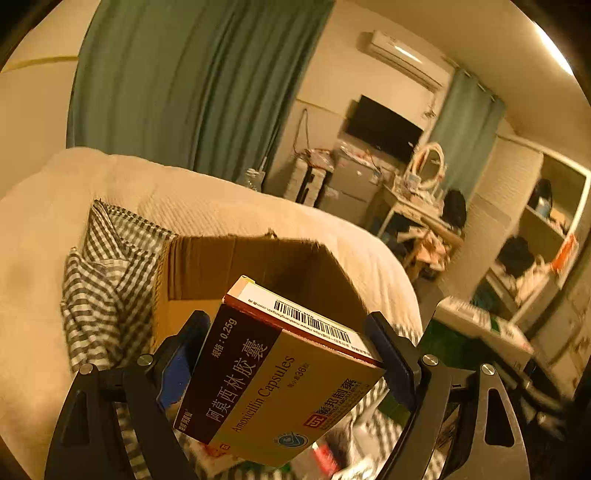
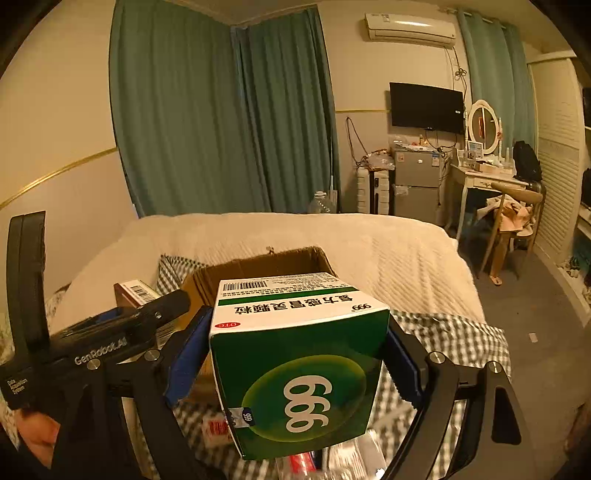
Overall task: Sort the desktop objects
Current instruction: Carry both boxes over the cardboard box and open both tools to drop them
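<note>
The left gripper (image 1: 284, 354) clamps a flat maroon-and-gold Amoxicillin capsule carton (image 1: 273, 373), tilted, its long axis pointing ahead toward the open brown cardboard box (image 1: 236, 266) just beyond it. The right gripper (image 2: 295, 354) grips a squat green-and-white 999 medicine carton (image 2: 299, 369) and is likewise aimed at that box (image 2: 258, 264). The left looks nearer. The box sits on grey-checked cloth (image 1: 107, 280) over a cream quilted bed (image 2: 369, 240).

A home bedroom is shown: a bed (image 2: 369, 251) covered in a cream quilt, teal curtains (image 2: 221, 110), a wall-mounted air conditioner (image 2: 410, 29), a television (image 2: 426, 107), a small fridge (image 2: 417, 181) and a dressing table with oval mirror (image 2: 484, 127).
</note>
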